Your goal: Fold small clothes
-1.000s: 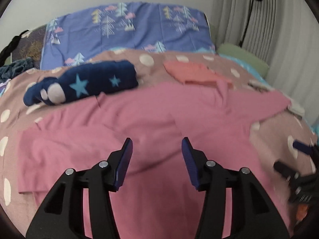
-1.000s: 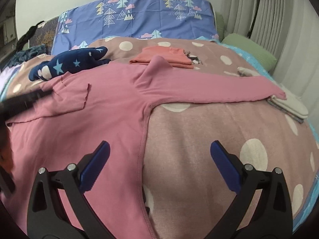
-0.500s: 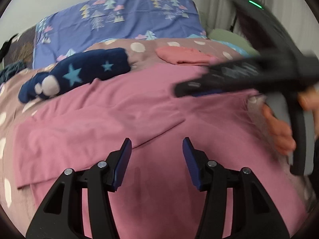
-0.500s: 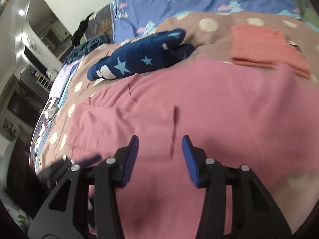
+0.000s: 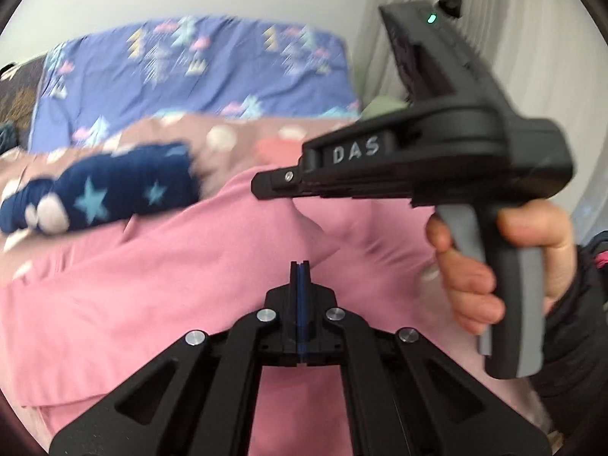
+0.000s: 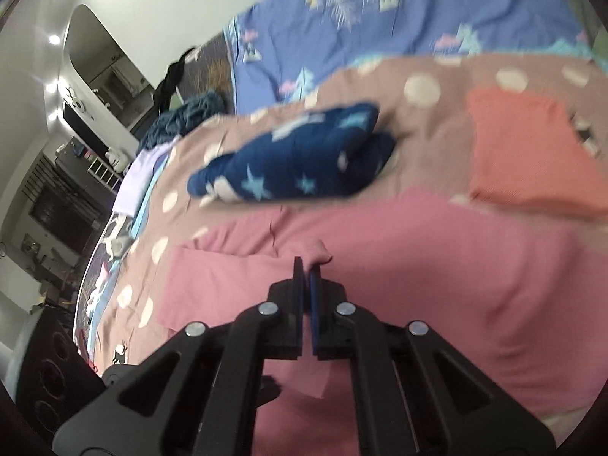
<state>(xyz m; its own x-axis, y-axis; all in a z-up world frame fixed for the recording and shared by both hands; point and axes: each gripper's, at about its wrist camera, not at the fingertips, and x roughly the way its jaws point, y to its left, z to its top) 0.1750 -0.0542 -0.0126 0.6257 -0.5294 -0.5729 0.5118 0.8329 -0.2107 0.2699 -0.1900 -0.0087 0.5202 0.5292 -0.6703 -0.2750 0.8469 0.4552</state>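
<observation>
A pink garment [image 5: 159, 285] lies spread on the spotted bedcover [image 6: 437, 114], and it also shows in the right wrist view [image 6: 437, 266]. My left gripper [image 5: 299, 266] is shut, its pads together low over the pink cloth; whether cloth is between them I cannot tell. My right gripper [image 6: 307, 266] is shut on a raised fold of the pink garment [image 6: 319, 252]. The right gripper's body [image 5: 437, 159] crosses the left wrist view, held by a hand [image 5: 494, 266].
A rolled navy star-print garment [image 5: 106, 193] lies beyond the pink cloth, also seen from the right wrist [image 6: 296, 167]. A folded coral garment [image 6: 532, 152] lies at the right. A blue tree-print pillow [image 5: 197, 76] is at the back. Room furniture [image 6: 68, 190] is at the bed's left.
Both grippers have closed from open. The right gripper has pinched up a fold of the pink garment and now sits closer in front of the left camera.
</observation>
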